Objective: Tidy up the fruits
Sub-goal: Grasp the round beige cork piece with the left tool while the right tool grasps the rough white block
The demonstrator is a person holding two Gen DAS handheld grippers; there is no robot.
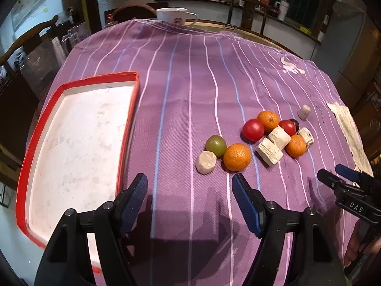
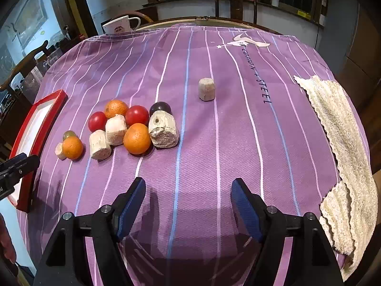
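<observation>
Item: fruit cluster — mandarins, the nearest (image 1: 237, 156), red tomatoes (image 1: 253, 130), a green fruit (image 1: 215, 145), pale cut chunks (image 1: 206, 162) — lay at one o'clock of our left gripper (image 1: 190, 190). Red-rimmed tray (image 1: 128, 124) at ten o'clock, empty. Both left and right gripper (image 2: 188, 195) stood apart, holding nothing. We judged: approach the nearest mandarin squarely; open cloth ahead — towel (image 2: 343, 128) borders the right.

Left gripper (image 1: 190, 186) hovers agape between red-rimmed tray (image 1: 128, 109) and fruits (image 1: 238, 156).

Dim, sharp; fisheye edges perhaps darkened.
</observation>
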